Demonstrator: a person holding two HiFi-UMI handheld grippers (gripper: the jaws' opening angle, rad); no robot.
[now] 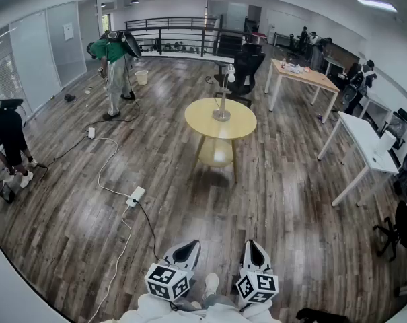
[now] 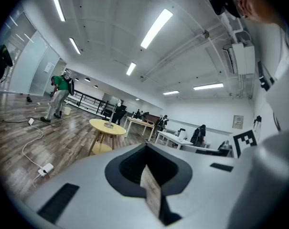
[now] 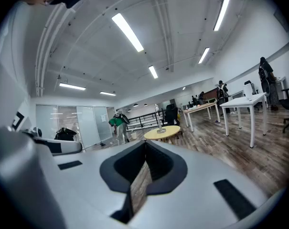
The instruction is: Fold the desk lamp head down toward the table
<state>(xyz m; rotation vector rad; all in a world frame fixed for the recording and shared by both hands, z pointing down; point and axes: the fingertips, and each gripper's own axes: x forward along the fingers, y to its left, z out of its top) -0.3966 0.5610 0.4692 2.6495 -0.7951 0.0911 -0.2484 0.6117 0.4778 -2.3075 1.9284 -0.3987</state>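
1. Clenched together with nothing between the jaws: left gripper [image 2: 146, 144], held low and close to the body.
2. Likewise closed and empty: right gripper [image 3: 145, 143], side by side with the left one, both aimed out across the room and only slightly downward.
3. Between the two marker cubes, at the bottom of the head view: the toe of a pale shoe [image 1: 210, 282] on the dark wooden floor [image 1: 290, 200].
4. Ahead and to the left, lying on that floor: a white power strip [image 1: 136, 195], with a white cable [image 1: 109, 160] looping away from it.
5. Well apart from both grippers, in mid-room: desk lamp [image 1: 223, 103] standing on a round yellow table [image 1: 240, 128], stem upright, head up at the top, not yet folded down.
6. Just behind that table: a black chair [image 1: 247, 66]. Off to the right: a wooden table [image 1: 304, 76] and white tables [image 1: 364, 140].
7. Far left: a person in a green top [image 1: 112, 52], bent forward, and a person in black [image 1: 8, 133] at the edge.
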